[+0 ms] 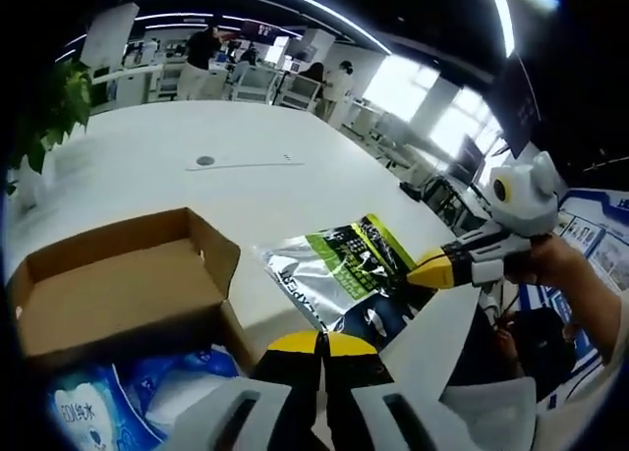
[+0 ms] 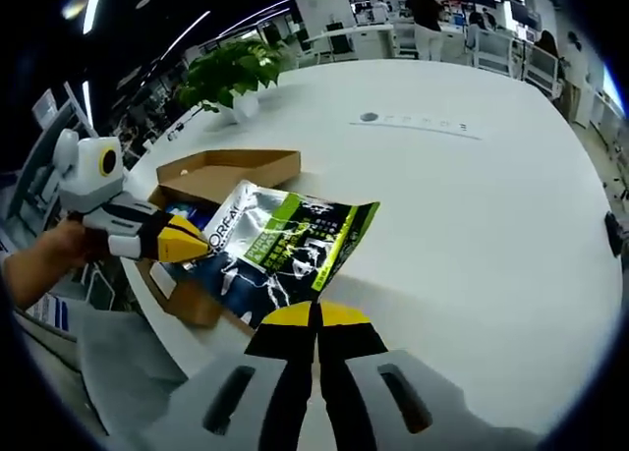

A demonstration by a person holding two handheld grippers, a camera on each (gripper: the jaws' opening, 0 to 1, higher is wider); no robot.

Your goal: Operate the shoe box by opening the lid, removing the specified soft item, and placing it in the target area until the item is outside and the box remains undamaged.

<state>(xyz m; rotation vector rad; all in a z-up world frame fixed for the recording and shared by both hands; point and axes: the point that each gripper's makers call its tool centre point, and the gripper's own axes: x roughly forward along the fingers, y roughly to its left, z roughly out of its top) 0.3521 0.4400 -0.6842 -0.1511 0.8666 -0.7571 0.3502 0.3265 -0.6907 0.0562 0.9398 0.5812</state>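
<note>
The shoe box was plain brown cardboard, its lid the same brown. The pouch at two o'clock from the box in the left gripper view was silver and dark, with a lime-green panel and white lettering. Inside the box lay a blue-and-white packet. Both grippers had yellow tips on black and white-grey bodies. The table was white; the plant at eleven o'clock was green.
</note>
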